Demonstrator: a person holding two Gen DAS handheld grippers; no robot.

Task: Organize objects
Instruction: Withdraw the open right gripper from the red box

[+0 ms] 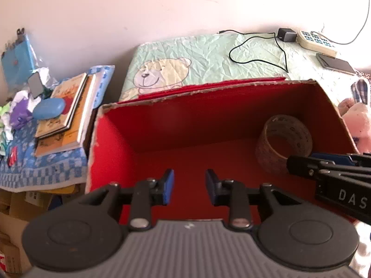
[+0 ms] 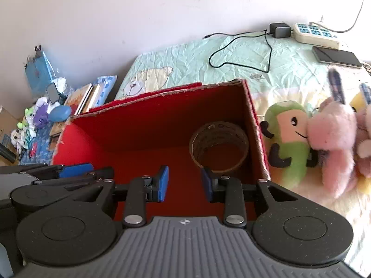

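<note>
Red box (image 2: 143, 125) left clear; tape roll (image 2: 219, 147) right.

A plain pale wall (image 1: 162, 7) runs behind the scene, unmarked apart from faint scuffs. A bed covered in a mint-green bear-print sheet (image 1: 208, 55) stands against it. To the left, a low surface under a blue checked cloth (image 1: 41, 169) adjoins the bed. Lighting is bright and even, with the wall washed out toward the top

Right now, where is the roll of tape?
The roll of tape lies inside the red box, in its right far corner in both wrist views, just inside the wall that faces the green plush toy.
</note>
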